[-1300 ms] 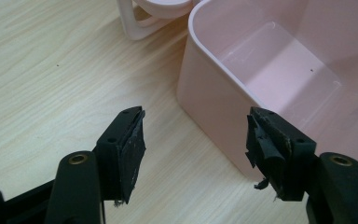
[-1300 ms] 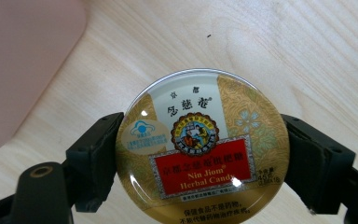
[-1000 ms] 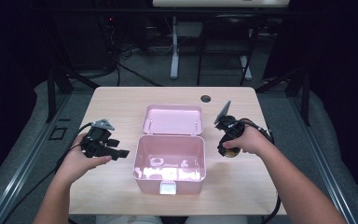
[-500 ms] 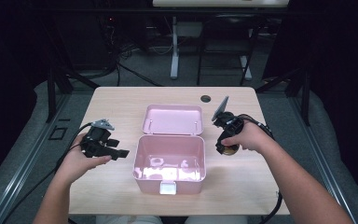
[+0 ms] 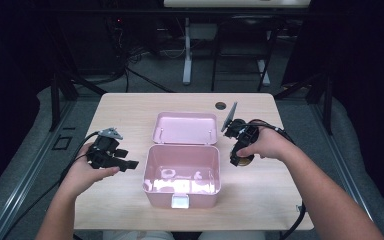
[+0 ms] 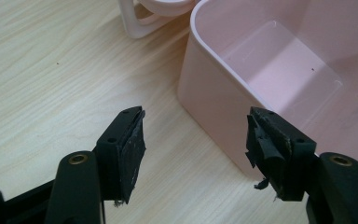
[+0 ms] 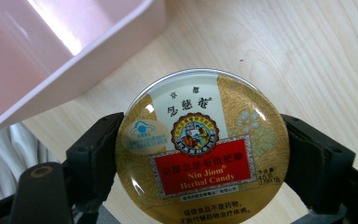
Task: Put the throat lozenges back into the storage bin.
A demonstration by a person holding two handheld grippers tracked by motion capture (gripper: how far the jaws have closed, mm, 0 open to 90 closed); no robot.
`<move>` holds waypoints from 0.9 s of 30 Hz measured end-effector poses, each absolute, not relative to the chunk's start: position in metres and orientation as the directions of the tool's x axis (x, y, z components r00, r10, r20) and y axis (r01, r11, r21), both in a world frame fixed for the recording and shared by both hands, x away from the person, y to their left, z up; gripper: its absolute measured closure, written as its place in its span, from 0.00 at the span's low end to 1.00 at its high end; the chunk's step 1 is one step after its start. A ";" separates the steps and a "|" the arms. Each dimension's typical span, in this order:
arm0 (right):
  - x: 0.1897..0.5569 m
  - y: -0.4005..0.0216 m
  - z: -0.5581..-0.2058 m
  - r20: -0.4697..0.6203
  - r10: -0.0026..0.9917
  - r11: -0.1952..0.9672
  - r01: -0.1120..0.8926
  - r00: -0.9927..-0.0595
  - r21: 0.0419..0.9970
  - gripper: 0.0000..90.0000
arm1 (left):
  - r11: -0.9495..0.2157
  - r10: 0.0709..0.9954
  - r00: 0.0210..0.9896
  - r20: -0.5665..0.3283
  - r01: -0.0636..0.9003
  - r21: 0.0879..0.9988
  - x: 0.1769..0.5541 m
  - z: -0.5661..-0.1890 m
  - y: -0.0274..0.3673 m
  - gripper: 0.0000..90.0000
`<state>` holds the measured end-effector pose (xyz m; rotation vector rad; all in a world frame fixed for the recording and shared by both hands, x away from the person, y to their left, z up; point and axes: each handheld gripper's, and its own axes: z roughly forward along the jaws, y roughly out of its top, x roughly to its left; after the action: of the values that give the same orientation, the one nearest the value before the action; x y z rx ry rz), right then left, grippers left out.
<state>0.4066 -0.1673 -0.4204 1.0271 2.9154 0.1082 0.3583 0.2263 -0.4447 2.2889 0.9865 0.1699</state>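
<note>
The right gripper (image 7: 200, 154) pinches a round candy tin (image 7: 202, 147) across its width, one black jaw on each side of the rim, with the printed gold and red lid facing the camera. In the high view the tin (image 5: 242, 160) hangs below the person's right hand (image 5: 265, 145), just beside the right wall of the open pink storage box (image 5: 182, 172) and a little above the wooden table (image 5: 125, 107); whether it touches the tabletop is hard to say from that angle.

The left gripper (image 6: 193, 149) holds nothing. Its jaws stand spread apart, aimed at the near left corner of the box, with bare wood between them. The box's lid (image 5: 185, 127) lies folded back flat behind the tub, and the tub looks empty apart from reflections on its floor.

The tin is most likely thin metal: stiff, light, with a glossy domed lid that would slide under a pad. The curved side wall offers only narrow contact, so a grip straight across the widest part, as now, seems the safest one; off that line the tin could squirt out sideways. It should take firm pressure without denting. The likely step in hand is carrying it over the box wall and setting it down inside, kept level.
</note>
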 end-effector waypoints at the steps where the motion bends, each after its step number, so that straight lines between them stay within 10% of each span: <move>1: 0.406 -0.166 -0.419 -0.024 0.617 0.785 0.614 -0.787 0.081 0.22 | -0.518 0.693 0.710 -0.127 0.612 0.598 0.358 -0.445 0.226 0.41; 27: 0.381 -0.137 -0.399 -0.046 0.344 0.937 0.340 -0.938 0.080 0.22 | -0.523 0.689 0.713 -0.133 0.616 0.589 0.359 -0.447 0.225 0.41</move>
<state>0.3809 -0.1366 -0.3987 0.5356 3.0339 0.1094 0.3592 0.2251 -0.4473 2.2962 0.9874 0.1537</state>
